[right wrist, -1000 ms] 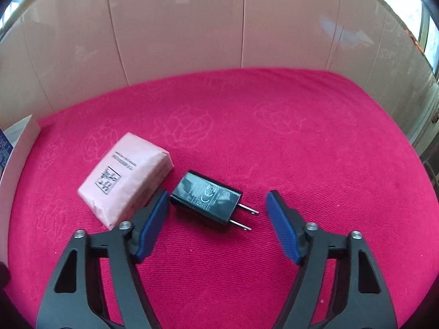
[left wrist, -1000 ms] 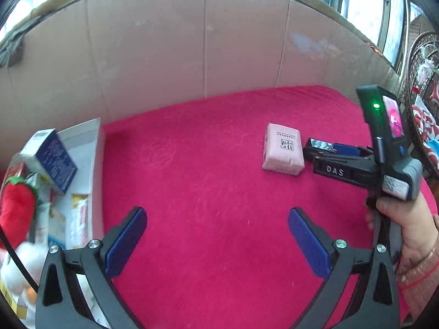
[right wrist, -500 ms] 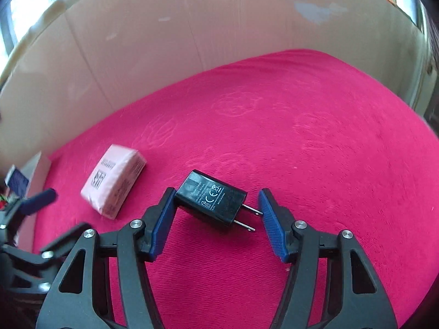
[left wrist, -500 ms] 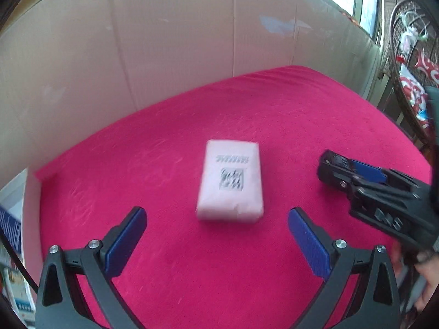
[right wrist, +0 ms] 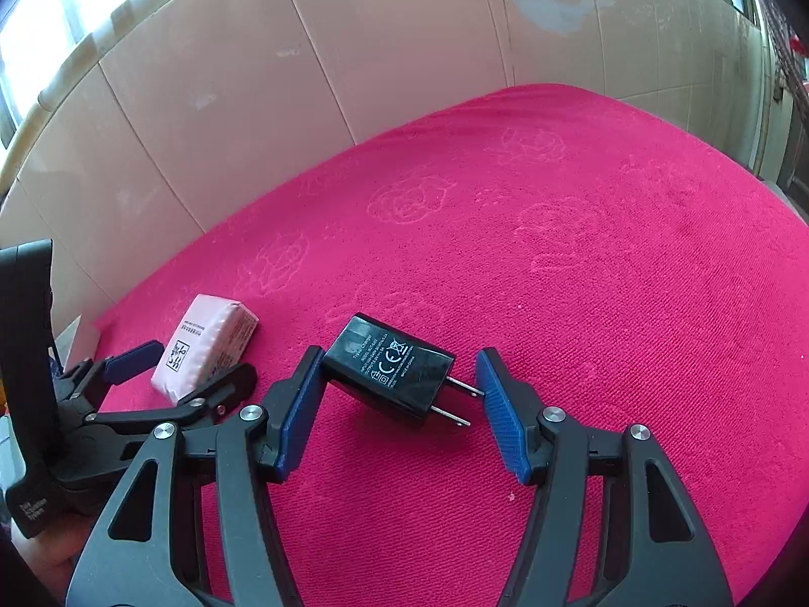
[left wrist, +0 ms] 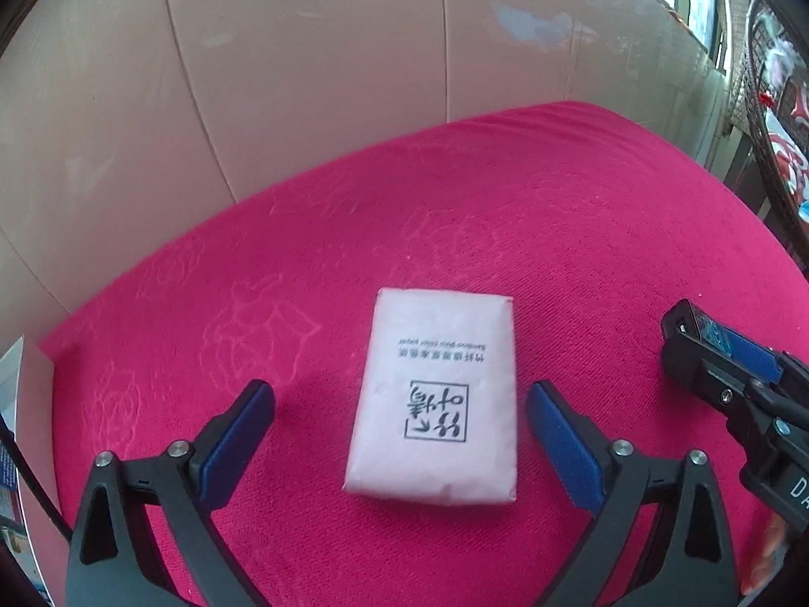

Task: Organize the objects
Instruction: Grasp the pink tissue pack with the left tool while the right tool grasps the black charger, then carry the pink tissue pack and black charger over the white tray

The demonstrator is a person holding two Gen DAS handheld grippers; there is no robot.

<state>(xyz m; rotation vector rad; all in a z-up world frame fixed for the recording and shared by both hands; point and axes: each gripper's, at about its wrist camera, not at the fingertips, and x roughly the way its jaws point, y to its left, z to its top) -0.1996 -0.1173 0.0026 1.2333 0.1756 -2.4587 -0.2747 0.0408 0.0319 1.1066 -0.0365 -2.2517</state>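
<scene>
A pink tissue pack (left wrist: pixel 437 399) lies flat on the red cloth between the open jaws of my left gripper (left wrist: pixel 399 430), with a gap on each side. It also shows in the right wrist view (right wrist: pixel 205 346), with the left gripper (right wrist: pixel 187 366) around it. A black plug charger (right wrist: pixel 389 369) sits between the jaws of my right gripper (right wrist: pixel 399 404); the left pad touches its body, the right pad stands just clear of its prongs. The right gripper (left wrist: pixel 708 354) also shows at the right edge of the left wrist view.
The red towel-covered table (right wrist: pixel 581 253) is backed by a beige cardboard wall (left wrist: pixel 354 76). A white box edge (left wrist: pixel 20 404) with items stands at the far left. A window and wicker furniture (left wrist: pixel 773 101) lie beyond the right edge.
My left gripper swung right from the box and closed in around the tissue pack. My right gripper narrowed around the charger, which now looks tilted up off the cloth.
</scene>
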